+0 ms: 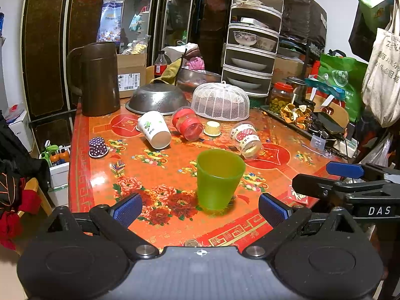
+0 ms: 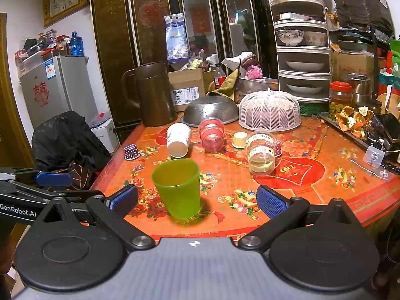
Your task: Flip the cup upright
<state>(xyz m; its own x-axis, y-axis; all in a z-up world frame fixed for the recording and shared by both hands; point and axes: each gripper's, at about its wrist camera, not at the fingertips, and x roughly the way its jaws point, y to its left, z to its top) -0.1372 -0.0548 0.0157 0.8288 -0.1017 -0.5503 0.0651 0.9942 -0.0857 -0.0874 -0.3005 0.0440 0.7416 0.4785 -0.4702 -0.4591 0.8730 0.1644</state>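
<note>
My left gripper (image 1: 200, 208) and right gripper (image 2: 197, 201) are both released, jaws spread wide, grasping nothing. The green cup (image 1: 218, 178) stands upright on the desk (image 1: 160, 182), mouth up, just ahead of both. Farther on, a white paper cup (image 1: 155, 130) and a red jar (image 1: 188, 124) lie on their sides.

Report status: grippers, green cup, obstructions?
Both hand-held grippers, left and right, open, empty. Green cup upright on table. Nothing blocking.
</note>
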